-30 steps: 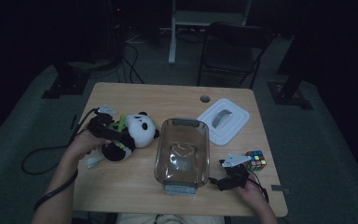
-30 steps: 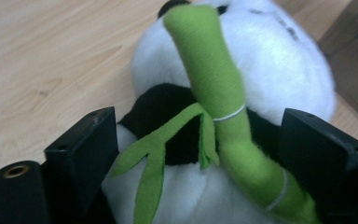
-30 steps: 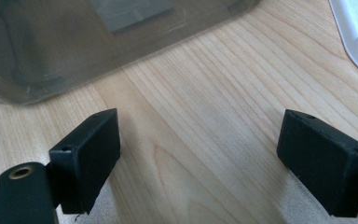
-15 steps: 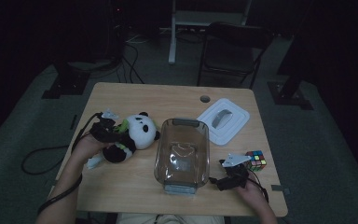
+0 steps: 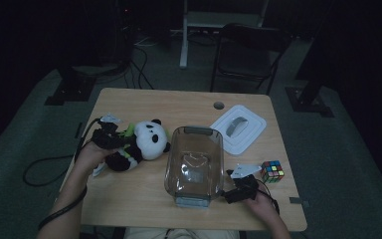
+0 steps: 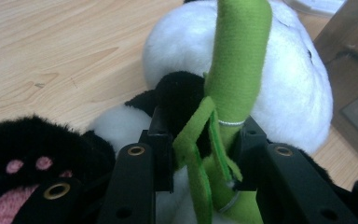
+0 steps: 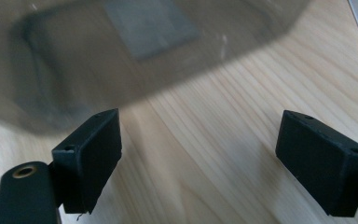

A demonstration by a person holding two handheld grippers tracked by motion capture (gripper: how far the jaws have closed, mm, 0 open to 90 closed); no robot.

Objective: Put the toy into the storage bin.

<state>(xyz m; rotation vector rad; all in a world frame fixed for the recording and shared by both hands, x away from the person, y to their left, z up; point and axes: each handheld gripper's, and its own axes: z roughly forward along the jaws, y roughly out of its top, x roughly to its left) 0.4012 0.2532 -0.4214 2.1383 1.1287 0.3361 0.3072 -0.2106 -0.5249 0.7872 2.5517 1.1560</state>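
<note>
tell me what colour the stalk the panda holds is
Bright green; the stalk on the panda shows best in the left gripper view.

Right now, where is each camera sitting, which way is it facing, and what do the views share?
High view: above the person's side of the table, looking forward and down; both forearms enter at the bottom, left gripper on the panda, right gripper beside the tub.
Left gripper view: rides the left gripper, looking along its jaws, which have just been closing on the panda's green stalk.
Right gripper view: rides the right gripper, jaws wide apart, facing the tub.
Shared: high and left views show the panda; high and right, the tub.
</note>
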